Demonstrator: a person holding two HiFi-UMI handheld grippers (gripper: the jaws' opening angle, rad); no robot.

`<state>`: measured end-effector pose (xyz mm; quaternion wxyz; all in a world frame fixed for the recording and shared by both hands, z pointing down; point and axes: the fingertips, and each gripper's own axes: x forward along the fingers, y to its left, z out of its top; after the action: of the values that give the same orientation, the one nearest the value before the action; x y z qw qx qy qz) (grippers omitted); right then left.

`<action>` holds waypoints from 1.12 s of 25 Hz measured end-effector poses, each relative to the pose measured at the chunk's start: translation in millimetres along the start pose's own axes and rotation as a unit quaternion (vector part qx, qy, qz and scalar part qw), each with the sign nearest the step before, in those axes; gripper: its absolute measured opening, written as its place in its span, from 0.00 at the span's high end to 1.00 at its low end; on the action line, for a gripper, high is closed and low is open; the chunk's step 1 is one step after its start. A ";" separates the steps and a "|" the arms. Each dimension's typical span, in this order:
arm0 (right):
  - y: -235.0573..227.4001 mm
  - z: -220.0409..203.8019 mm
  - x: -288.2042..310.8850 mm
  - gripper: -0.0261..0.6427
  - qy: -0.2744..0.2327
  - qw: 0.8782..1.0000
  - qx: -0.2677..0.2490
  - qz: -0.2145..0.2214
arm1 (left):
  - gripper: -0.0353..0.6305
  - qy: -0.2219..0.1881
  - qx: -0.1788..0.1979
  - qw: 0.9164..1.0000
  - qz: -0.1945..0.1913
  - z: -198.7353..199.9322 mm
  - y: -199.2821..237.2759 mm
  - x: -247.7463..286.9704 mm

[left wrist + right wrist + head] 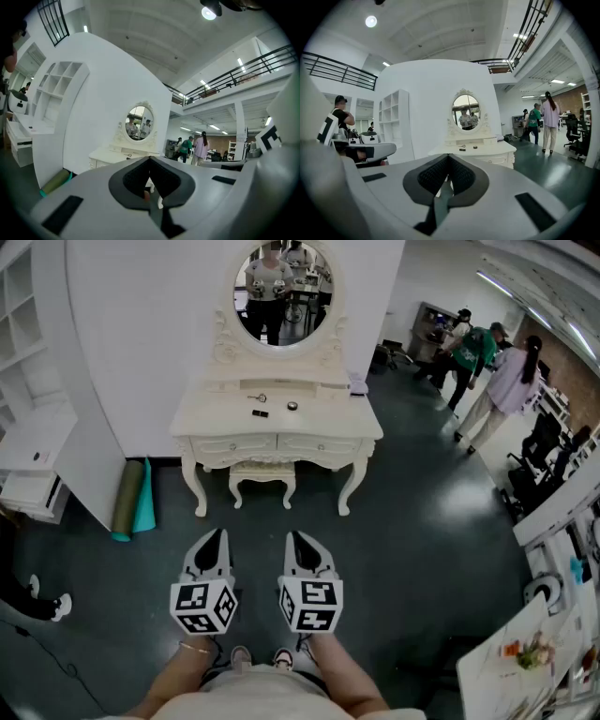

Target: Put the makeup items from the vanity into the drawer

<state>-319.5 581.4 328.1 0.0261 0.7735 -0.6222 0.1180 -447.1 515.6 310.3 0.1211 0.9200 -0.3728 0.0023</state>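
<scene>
Both claws are hanging side by side in the head view, left claw and right claw. Each has its jaws pressed together with nothing between them, and each claw's own view is confirming the pads meeting at the tip. The vanity is standing well ahead of both claws, with bare floor between. The makeup items are lying on its top, far beyond the tips. They are a small dark item, a round item just right of it and a looped piece behind, all too small to name. The right gripper view is showing them as dark specks straight over its jaws. The left gripper view is catching only the vanity's edge, left of its tips, with the items hardly readable. Only the head view is showing the drawer fronts, both looking shut, the stool tucked under, and rolled mats off on the left claw's side. The oval mirror is sitting above the vanity in all three views. The gripper views are adding a railing overhead. People are standing far off on the right claw's side.
</scene>
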 end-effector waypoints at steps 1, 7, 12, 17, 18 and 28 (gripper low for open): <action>-0.9 -0.2 -0.3 0.94 0.001 1.000 0.000 0.001 | 0.94 0.000 0.000 1.000 0.001 -0.5 -1.4 0.2; -7.5 1.3 1.2 0.94 0.000 1.000 -0.007 0.008 | 0.94 -0.002 -0.005 1.000 0.008 -3.0 -7.0 4.5; -15.9 3.4 2.5 0.93 -0.006 1.000 -0.007 0.024 | 0.94 -0.004 -0.008 1.000 0.016 -7.7 -14.1 11.4; -32.8 -2.0 4.6 0.93 -0.002 0.999 -0.005 0.034 | 0.94 -0.003 -0.009 1.000 0.028 -16.0 -22.6 22.2; -38.9 -5.1 5.7 0.93 0.001 1.000 -0.003 0.031 | 0.94 -0.002 -0.009 0.999 0.031 -18.7 -24.1 25.0; -79.3 -19.8 48.9 0.93 0.029 0.999 0.025 0.014 | 0.94 0.015 -0.003 0.999 0.032 -27.1 -18.2 79.9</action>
<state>-236.0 556.1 366.2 0.0236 0.7611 -0.6291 0.1561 -374.6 479.6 340.1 0.1295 0.9071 -0.4001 0.0183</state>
